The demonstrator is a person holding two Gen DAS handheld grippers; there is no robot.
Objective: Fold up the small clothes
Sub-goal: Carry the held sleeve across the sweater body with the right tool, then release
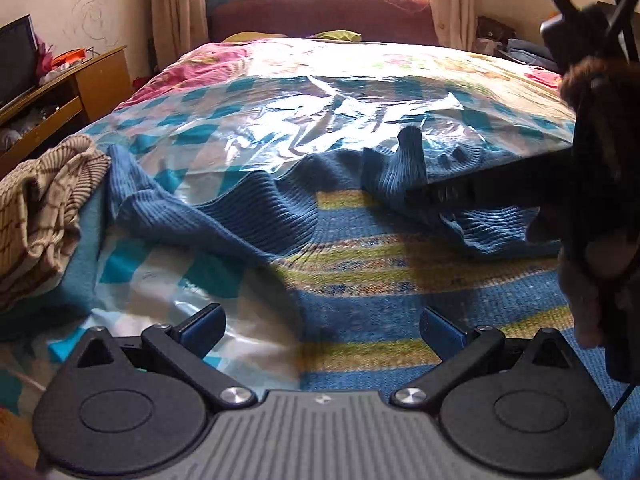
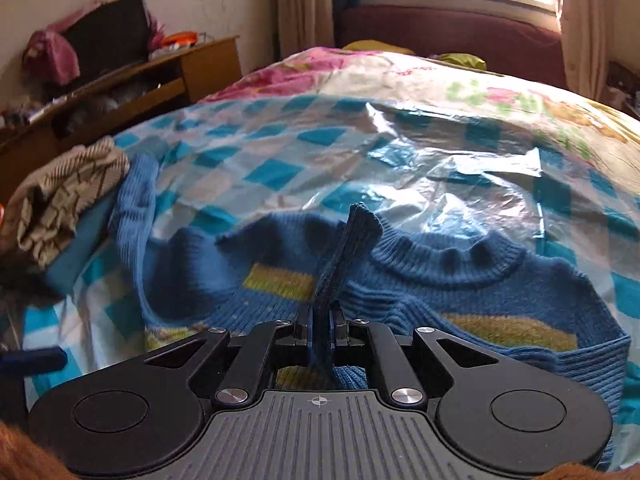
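Carrying the sleeve cuff [image 2: 352, 248], clenched in the right gripper [image 2: 320, 328], across the blue sweater [image 2: 460, 280] spread on the bed's plastic sheet [image 2: 400, 160], keeping it taut and low, left gripper [image 1: 320, 328] waiting released beside.

Right side of blue sweater [image 1: 256, 216] hidden behind right gripper [image 1: 440, 194]. Lower hem cut off under left gripper [image 1: 322, 330] body. Beige knit pile [image 1: 44, 208] cropped at left edge. Clutter on wooden desk [image 2: 200, 68] too blurred to identify.
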